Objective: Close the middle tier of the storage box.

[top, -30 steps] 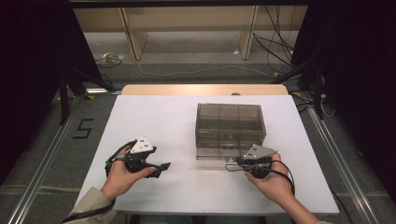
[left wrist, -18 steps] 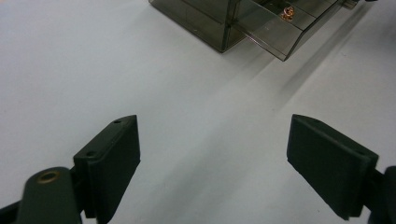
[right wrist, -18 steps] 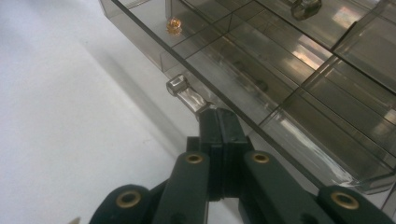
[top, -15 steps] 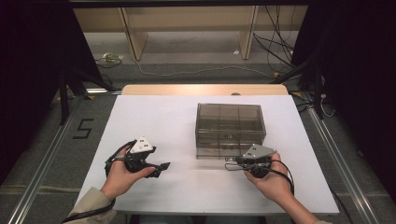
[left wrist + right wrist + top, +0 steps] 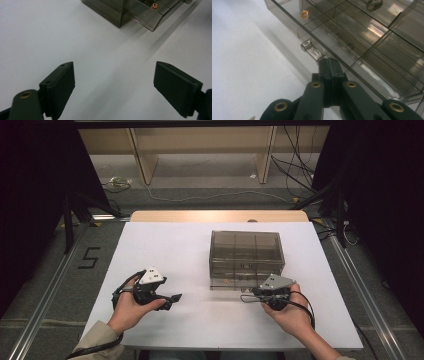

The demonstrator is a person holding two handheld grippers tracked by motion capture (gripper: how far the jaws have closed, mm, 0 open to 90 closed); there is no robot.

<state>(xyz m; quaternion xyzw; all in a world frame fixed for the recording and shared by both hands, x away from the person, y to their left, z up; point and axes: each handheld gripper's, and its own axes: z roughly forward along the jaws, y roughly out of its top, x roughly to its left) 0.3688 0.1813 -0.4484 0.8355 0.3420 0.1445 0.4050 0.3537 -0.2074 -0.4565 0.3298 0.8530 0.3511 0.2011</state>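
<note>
Drawer pulled partway out, nothing picked from it yet.

My right gripper (image 5: 329, 65) is pinched tight on the clear handle (image 5: 310, 49) of the drawer (image 5: 352, 47), which stands partly out of the smoky box (image 5: 246, 257) mid-table. My left gripper (image 5: 113, 82) waits nearby over bare white table (image 5: 37, 37), jaws wide and empty. A small brass piece (image 5: 304, 13) lies in a far compartment; fetching it looks like what's left.

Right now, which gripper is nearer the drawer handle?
Right. The right gripper is shut on the drawer handle; the left gripper sits open, well off to the box's left.
</note>
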